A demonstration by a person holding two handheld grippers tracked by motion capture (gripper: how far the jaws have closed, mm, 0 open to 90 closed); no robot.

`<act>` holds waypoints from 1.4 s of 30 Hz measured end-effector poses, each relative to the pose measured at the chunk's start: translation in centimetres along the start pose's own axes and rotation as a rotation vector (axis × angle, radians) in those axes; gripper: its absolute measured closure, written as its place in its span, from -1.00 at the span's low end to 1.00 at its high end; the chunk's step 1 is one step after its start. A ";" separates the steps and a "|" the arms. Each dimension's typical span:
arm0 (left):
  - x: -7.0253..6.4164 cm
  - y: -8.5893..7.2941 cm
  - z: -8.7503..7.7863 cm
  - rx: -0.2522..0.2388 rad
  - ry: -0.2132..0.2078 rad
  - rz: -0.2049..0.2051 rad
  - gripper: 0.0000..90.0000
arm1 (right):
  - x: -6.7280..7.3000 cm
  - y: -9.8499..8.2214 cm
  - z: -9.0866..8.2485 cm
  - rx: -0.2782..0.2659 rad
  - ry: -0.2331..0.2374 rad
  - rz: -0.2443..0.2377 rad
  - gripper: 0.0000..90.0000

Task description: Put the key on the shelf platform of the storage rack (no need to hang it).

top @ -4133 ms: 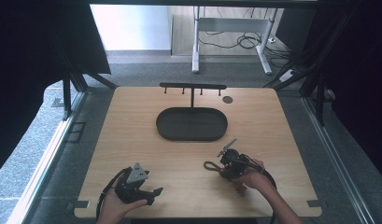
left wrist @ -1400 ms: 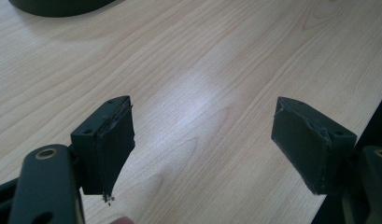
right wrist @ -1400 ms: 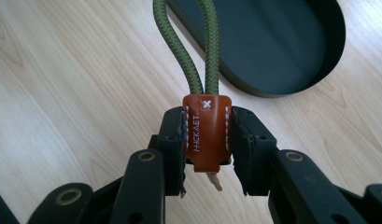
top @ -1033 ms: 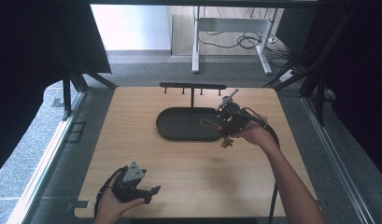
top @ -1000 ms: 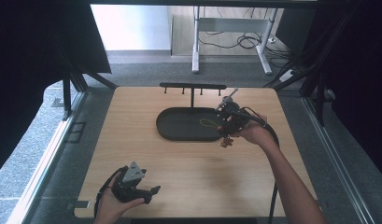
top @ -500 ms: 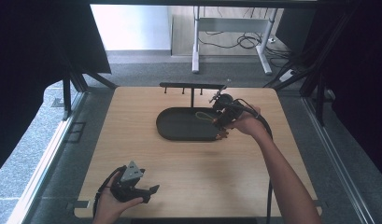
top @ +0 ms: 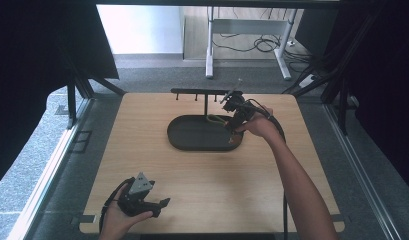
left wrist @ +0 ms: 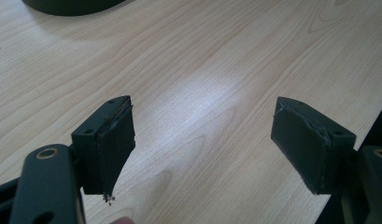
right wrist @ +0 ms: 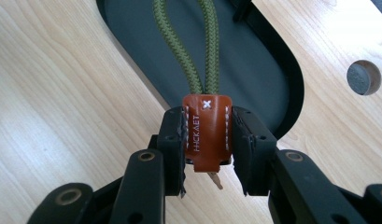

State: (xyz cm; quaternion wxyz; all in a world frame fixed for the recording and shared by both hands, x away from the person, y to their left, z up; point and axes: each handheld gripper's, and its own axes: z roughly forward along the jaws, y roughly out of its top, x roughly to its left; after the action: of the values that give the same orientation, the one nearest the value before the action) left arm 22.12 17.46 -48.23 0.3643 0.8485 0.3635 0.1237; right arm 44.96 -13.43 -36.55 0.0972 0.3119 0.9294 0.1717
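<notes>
Over the black oval tray (top: pixel 192 142), right gripper (right wrist: pixel 208 140) pinches a brown leather tab (right wrist: pixel 206 128) on an olive cord loop (right wrist: pixel 205 46). Left gripper (left wrist: pixel 205 154) sits near the table (top: pixel 142 120) edge, jaws spread, nothing between them.

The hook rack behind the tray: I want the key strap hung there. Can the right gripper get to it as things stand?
Probably yes: the right gripper, shut on the key strap, hangs over the tray's far end, with nothing between it and the hook rack.

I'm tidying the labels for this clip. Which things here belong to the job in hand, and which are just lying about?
In the job:
- right tongs, shut on the brown leather tab
- brown leather tab with its olive-green braided cord loop
- dark oval tray
- black hook rack behind the tray

Lying about:
- left tongs, open, over bare wooden table
- round grey plug in the table
</notes>
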 end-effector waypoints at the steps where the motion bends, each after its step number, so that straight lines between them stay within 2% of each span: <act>1: 0.0 0.0 0.0 0.000 0.000 0.000 -0.51 | 0.0 0.2 0.1 0.003 -0.003 0.002 0.49; 3: 0.0 0.0 0.0 -0.001 0.000 0.000 -0.51 | -0.2 0.5 0.2 0.002 0.000 -0.011 0.49; 16: 0.1 0.0 -0.1 -0.003 0.000 0.000 -0.51 | -0.8 1.5 1.6 0.000 -0.010 -0.020 0.49; 23: 0.1 -0.1 -0.1 -0.006 0.003 -0.003 -0.51 | -1.4 1.8 2.8 0.005 -0.018 -0.002 0.49; 30: 0.1 -0.1 -0.2 -0.004 0.005 -0.001 -0.51 | -1.5 2.2 4.3 0.012 -0.014 -0.005 0.49; 36: 0.2 -0.1 -0.2 -0.008 0.001 -0.007 -0.51 | -1.8 2.1 5.4 0.017 -0.012 0.018 0.49; 42: 0.2 -0.1 -0.2 -0.007 0.002 -0.005 -0.51 | -1.6 1.9 6.1 0.016 -0.013 0.019 0.49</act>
State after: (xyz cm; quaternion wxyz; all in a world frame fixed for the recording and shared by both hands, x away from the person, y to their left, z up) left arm 22.06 17.76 -48.16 0.3674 0.8462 0.3653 0.1250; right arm 49.04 -11.46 -41.36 0.0989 0.3226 0.9271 0.1632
